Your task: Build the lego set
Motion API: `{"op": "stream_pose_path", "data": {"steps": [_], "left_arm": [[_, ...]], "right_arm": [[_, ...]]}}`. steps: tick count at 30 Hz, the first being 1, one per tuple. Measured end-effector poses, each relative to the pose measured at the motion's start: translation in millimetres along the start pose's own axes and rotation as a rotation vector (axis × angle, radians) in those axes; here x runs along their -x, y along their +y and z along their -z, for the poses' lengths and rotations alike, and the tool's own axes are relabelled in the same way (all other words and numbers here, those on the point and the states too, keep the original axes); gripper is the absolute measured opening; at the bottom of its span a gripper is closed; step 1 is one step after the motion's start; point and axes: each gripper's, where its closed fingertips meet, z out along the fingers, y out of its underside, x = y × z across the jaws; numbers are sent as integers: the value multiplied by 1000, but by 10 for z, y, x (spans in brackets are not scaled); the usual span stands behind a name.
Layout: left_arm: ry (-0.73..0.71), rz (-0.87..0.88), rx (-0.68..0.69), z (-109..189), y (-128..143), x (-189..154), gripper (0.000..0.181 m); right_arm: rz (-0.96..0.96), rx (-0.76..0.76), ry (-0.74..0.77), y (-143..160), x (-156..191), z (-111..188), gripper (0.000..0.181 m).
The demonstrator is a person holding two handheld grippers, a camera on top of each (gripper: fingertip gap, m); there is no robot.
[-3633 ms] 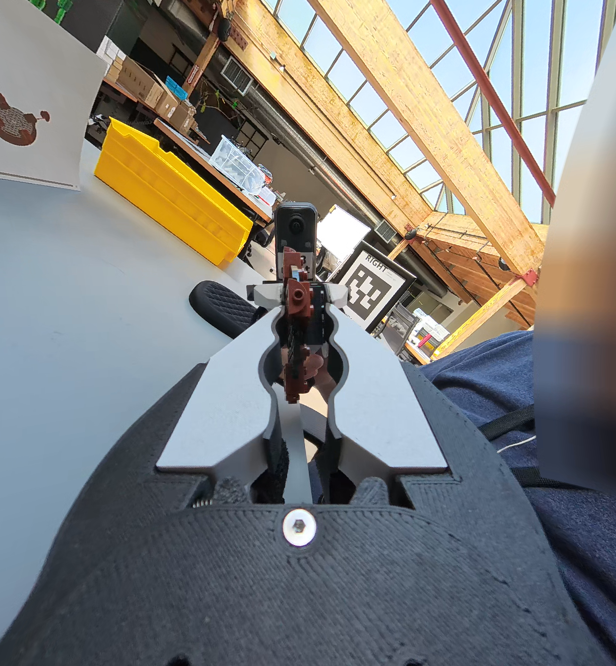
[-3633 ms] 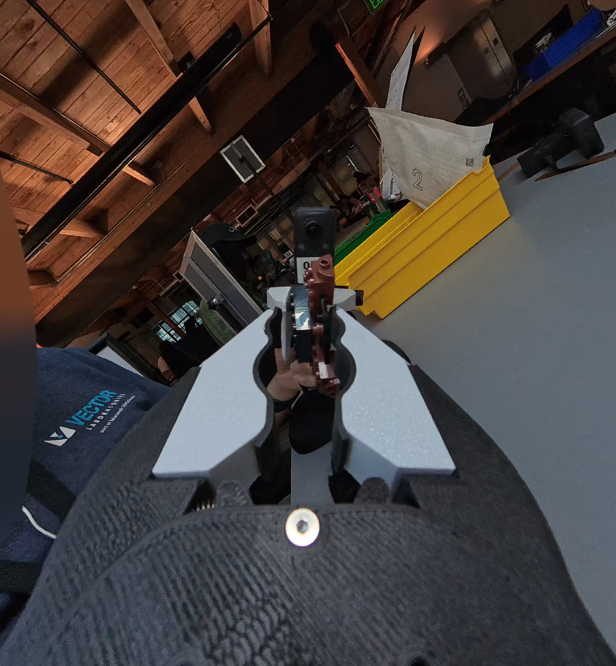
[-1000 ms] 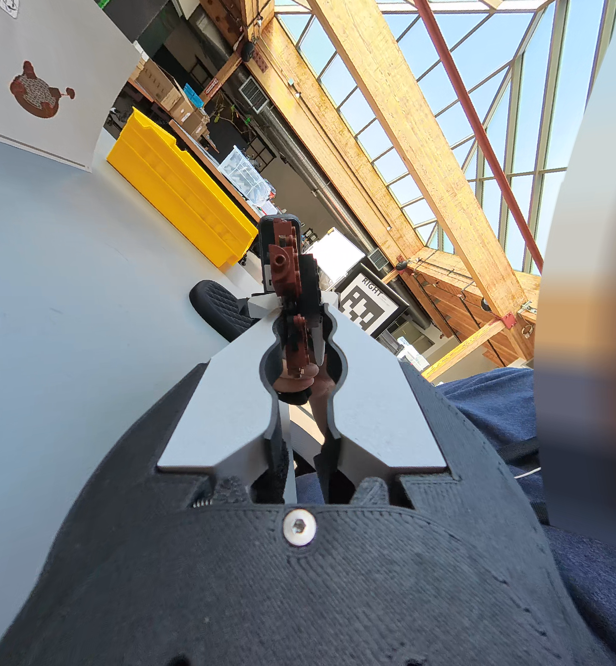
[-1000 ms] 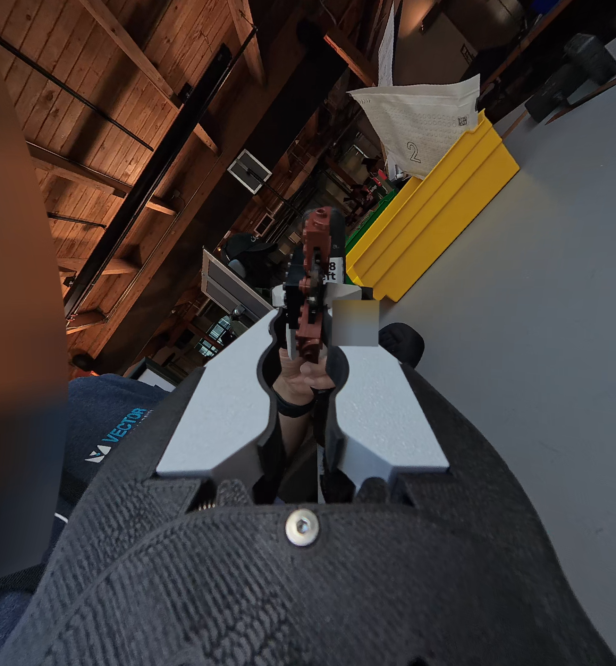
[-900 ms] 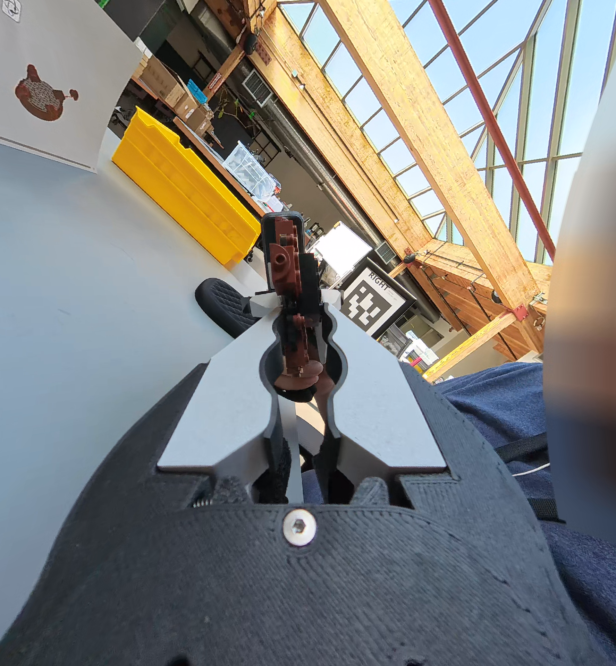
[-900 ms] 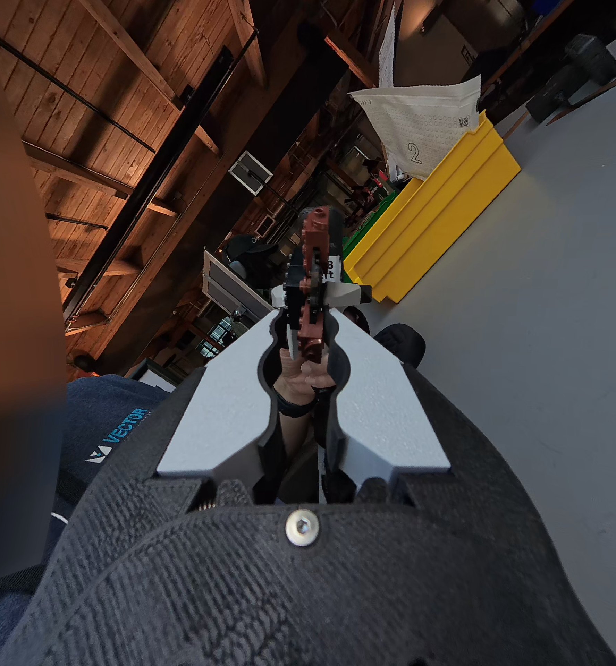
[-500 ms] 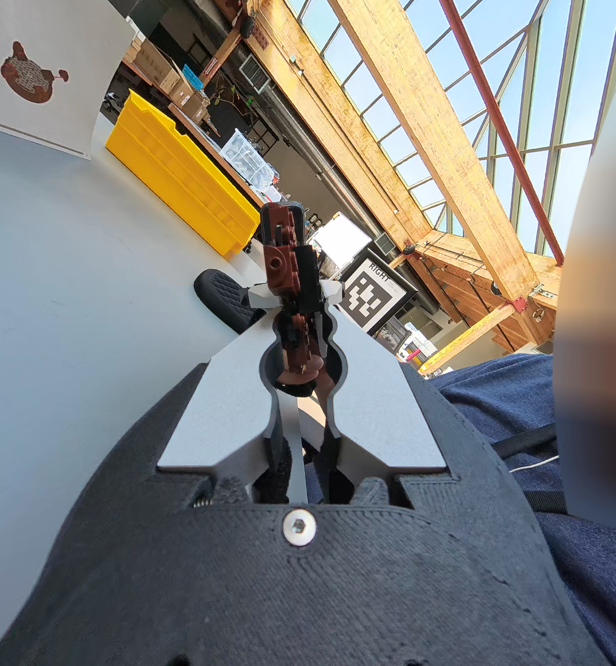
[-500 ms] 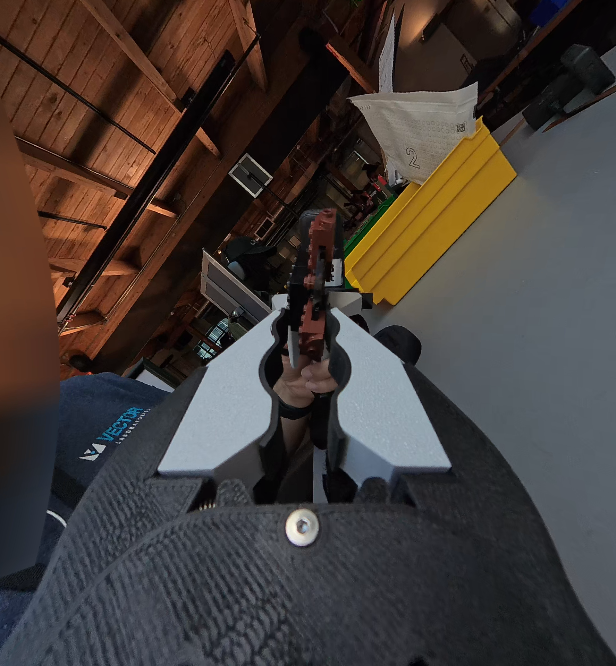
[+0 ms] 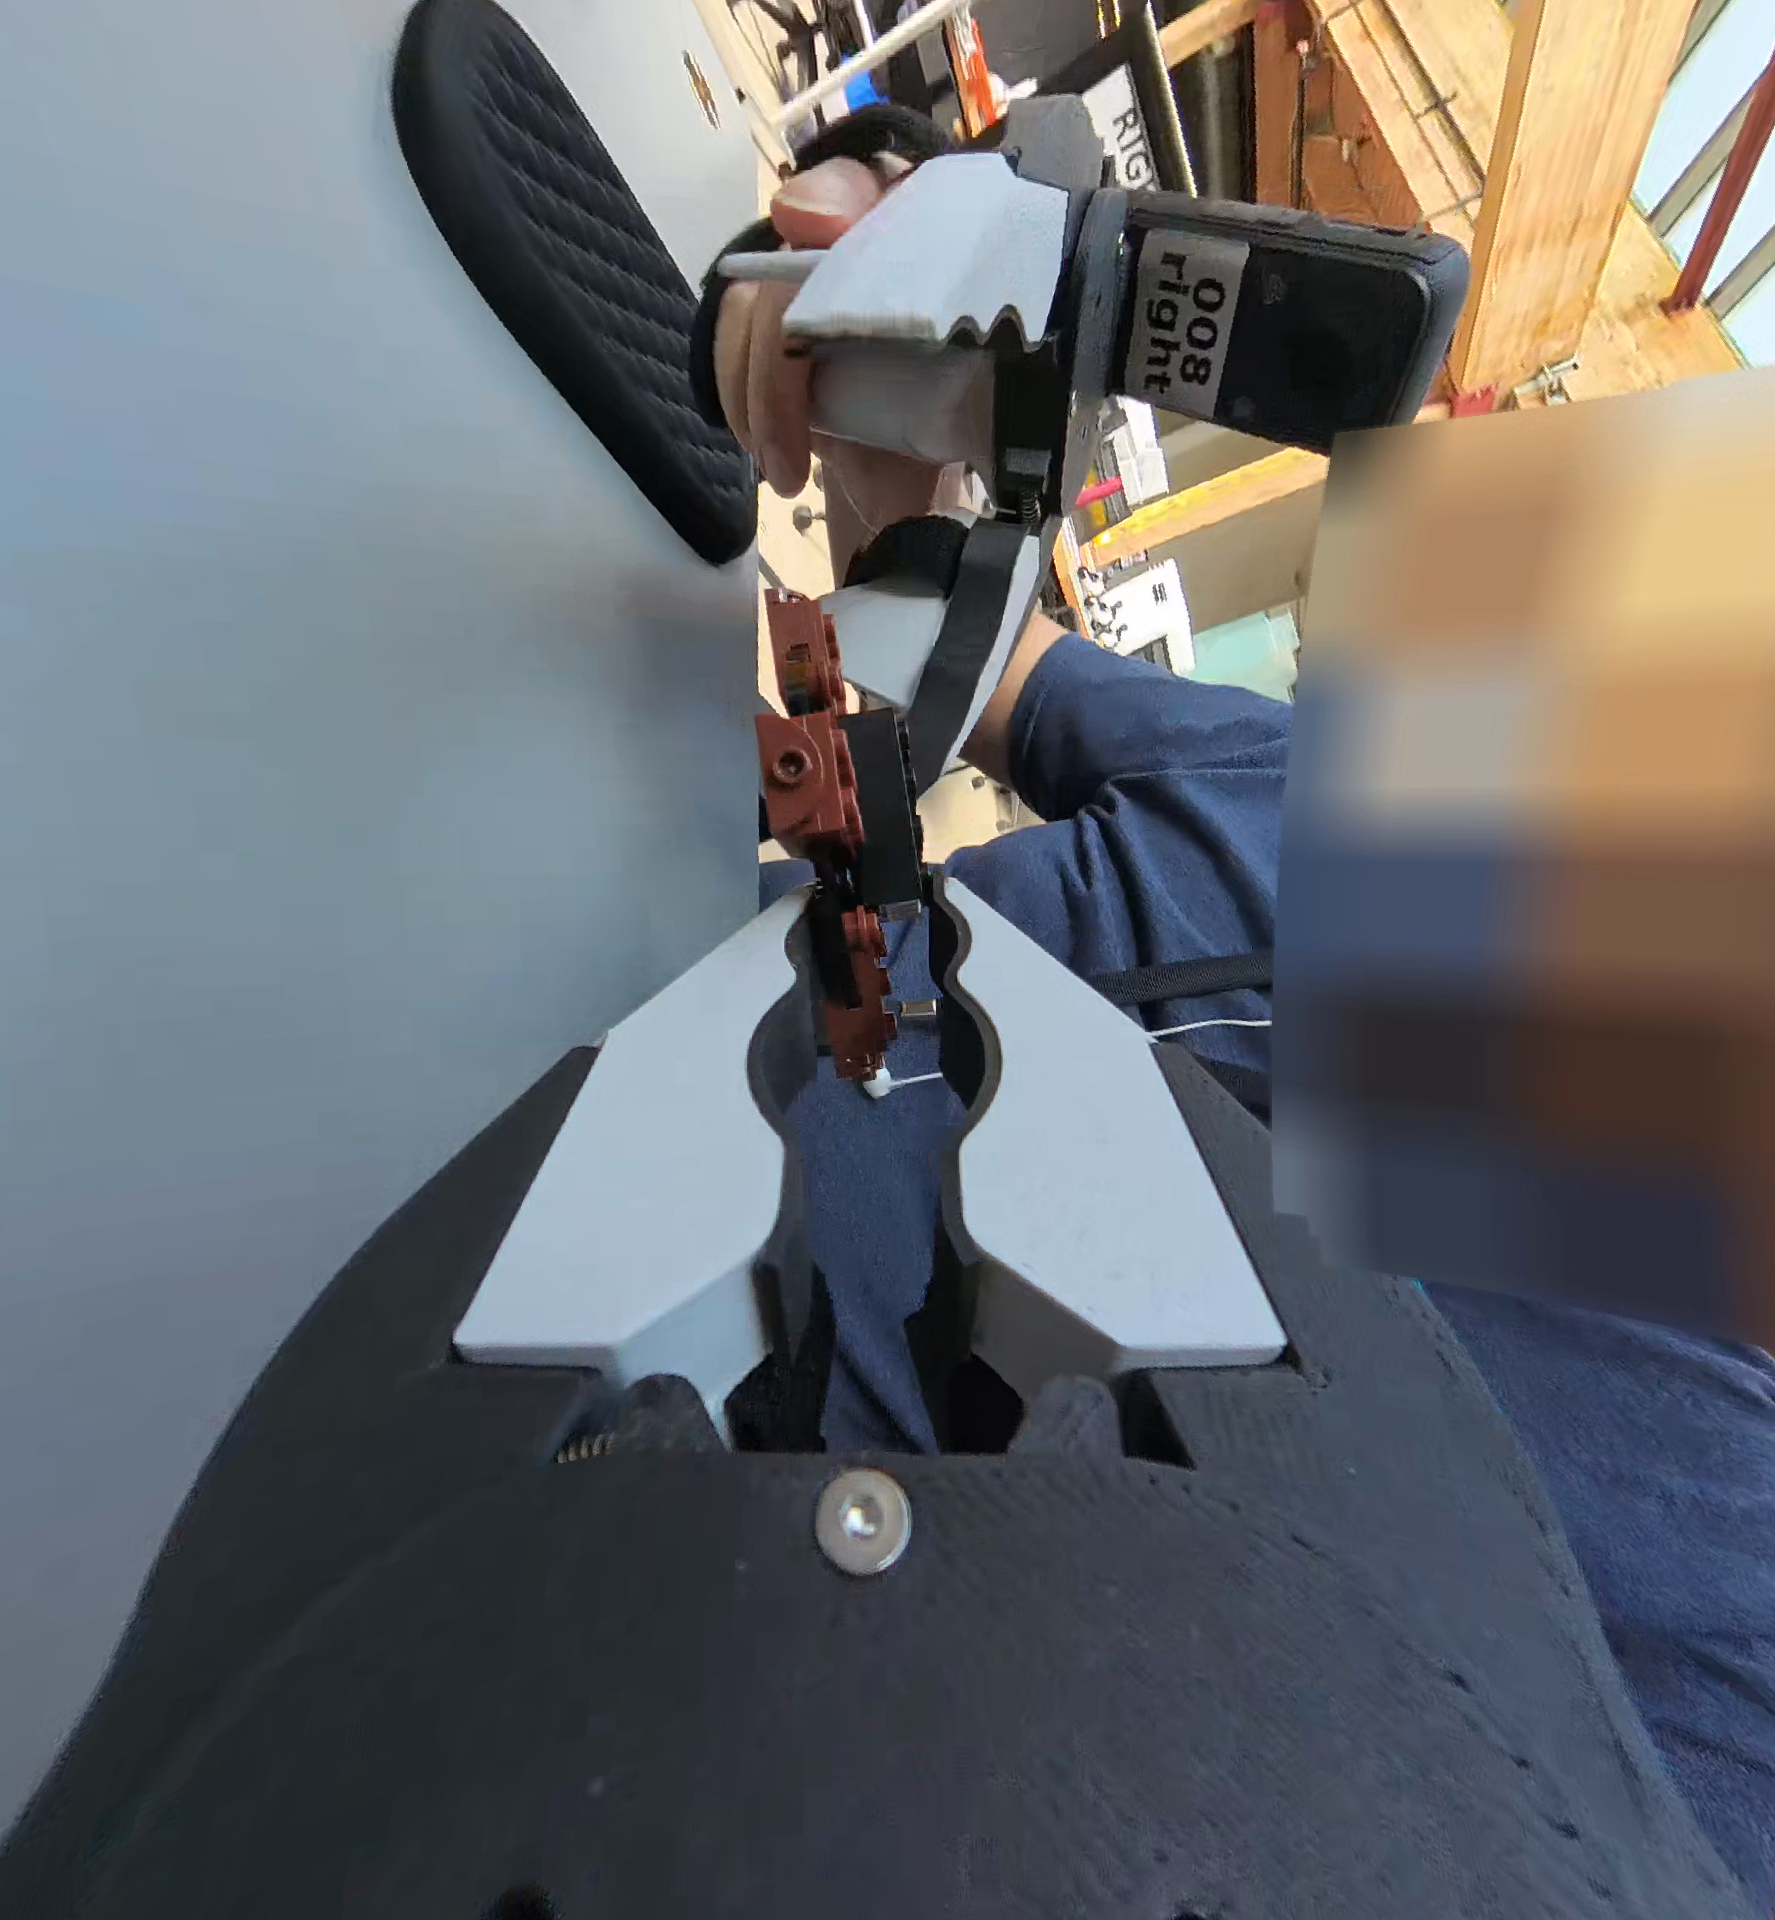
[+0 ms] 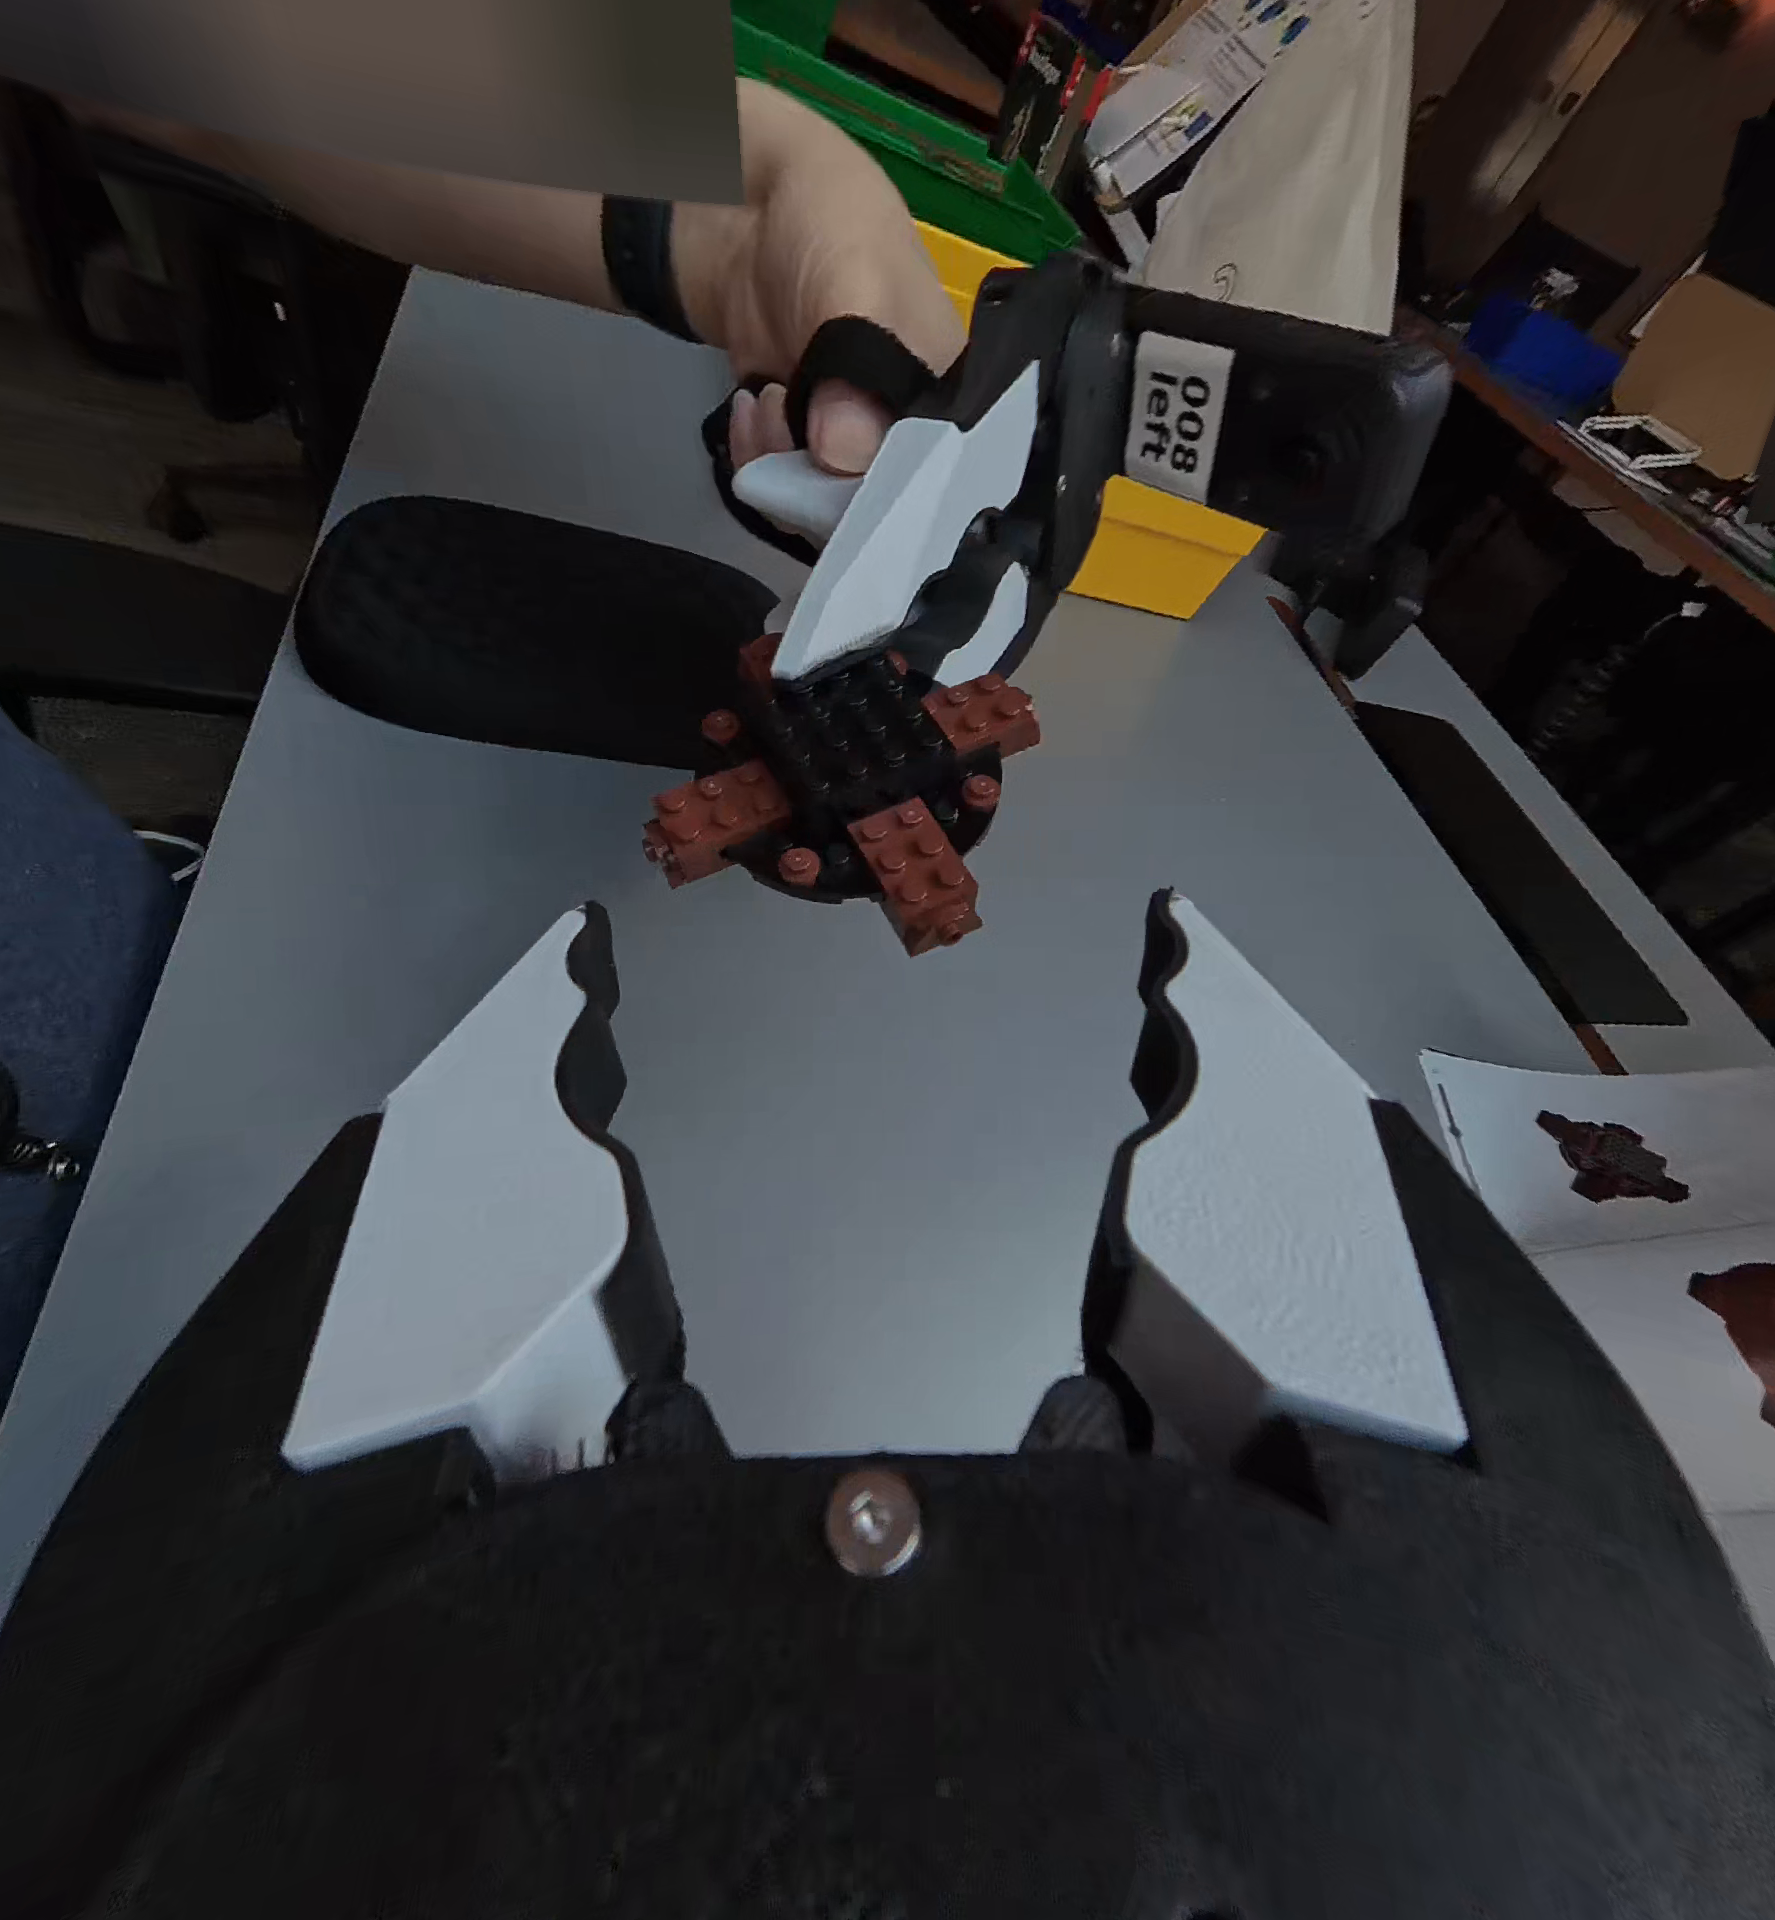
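The lego build (image 10: 841, 790) is a black round plate with a black studded block on top and several reddish-brown bricks sticking out like spokes. My left gripper (image 10: 852, 665) is shut on its far edge and holds it above the grey table (image 10: 862, 1091). In the left wrist view the build (image 9: 826, 790) shows edge-on between my shut left gripper (image 9: 867, 899) fingers. My right gripper (image 10: 878, 909) is open wide and empty, just short of the build. One of its fingers (image 9: 888, 639) shows beyond the build in the left wrist view.
A black padded oval rest (image 10: 509, 623) lies on the table left of the build. A yellow bin (image 10: 1153, 540) and a white bag (image 10: 1278, 156) stand at the back. An instruction sheet (image 10: 1641, 1174) lies at the right. A dark flat mat (image 10: 1506, 883) lies at the table's right edge. One gripper's finger ends stand about 4 cm off the other's.
My right gripper has let go of the build, opened wide and drawn back. Both views have swung down from the ceiling towards the table. My left gripper still holds the build.
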Motion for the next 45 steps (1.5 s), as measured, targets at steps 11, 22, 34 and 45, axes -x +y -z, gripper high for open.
{"op": "stream_pose_path", "data": {"steps": [11,22,34,45], "left_arm": [[50,82,251,-71,116,232,16],[151,203,260,26,37,557,17],[-58,210,67,495,-253,1070,22],[-335,-8,-230,928,-621,1141,20]], "right_arm": [[25,133,-147,208,189,-242,73],[-62,135,-164,488,61,-456,59],[-143,187,-114,840,-219,-588,58],[-280,288,-116,1104,-578,-824,59]]}}
